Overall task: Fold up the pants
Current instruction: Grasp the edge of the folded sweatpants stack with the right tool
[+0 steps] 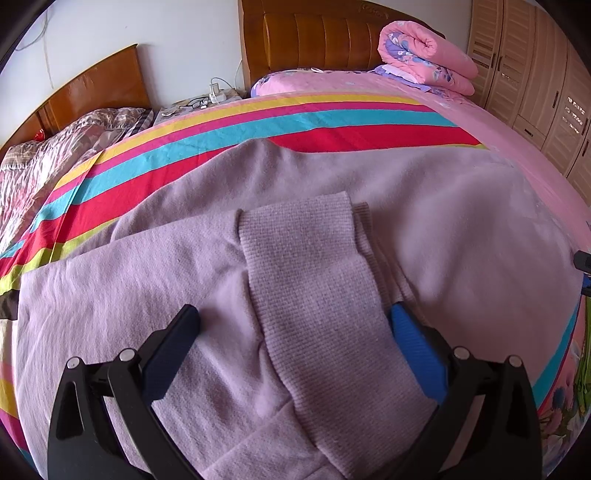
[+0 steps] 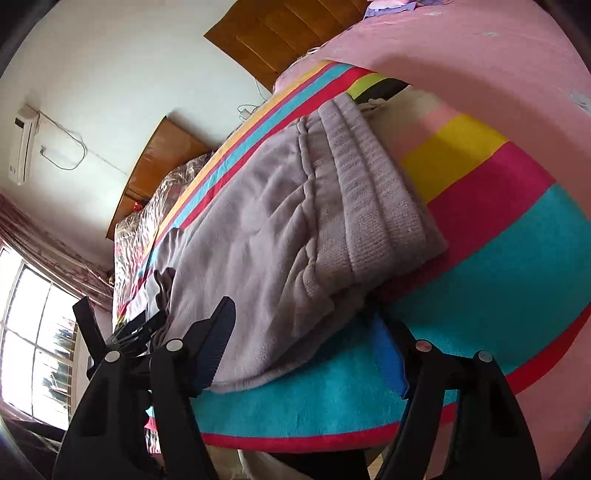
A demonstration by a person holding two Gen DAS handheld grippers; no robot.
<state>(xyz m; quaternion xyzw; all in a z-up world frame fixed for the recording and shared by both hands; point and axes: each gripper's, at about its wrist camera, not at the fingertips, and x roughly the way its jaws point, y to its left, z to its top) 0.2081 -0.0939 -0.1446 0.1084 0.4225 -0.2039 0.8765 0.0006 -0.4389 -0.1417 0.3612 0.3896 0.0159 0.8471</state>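
The pants (image 1: 258, 229), pale lilac, lie spread on a striped sheet (image 1: 332, 122) covering the bed (image 1: 498, 122). In the left wrist view, a ribbed cuff (image 1: 314, 280) of the pants lies folded back over the body of the garment.

Left gripper (image 1: 293, 325): jaws wide apart. The cuff lies between the fingers; the right-hand blue pad (image 1: 413, 350) is at the cuff's edge, the left-hand finger stands clear of it. No clamping is visible.

Right gripper (image 2: 301, 332): jaws partly open, set at the near edge of the pants. The fabric edge lies between the fingers, but the pads do not press on it. The ribbed waistband (image 2: 373, 192) lies beyond, on the sheet.

A rolled pink quilt (image 1: 428, 51) rests near the headboard (image 1: 314, 33).
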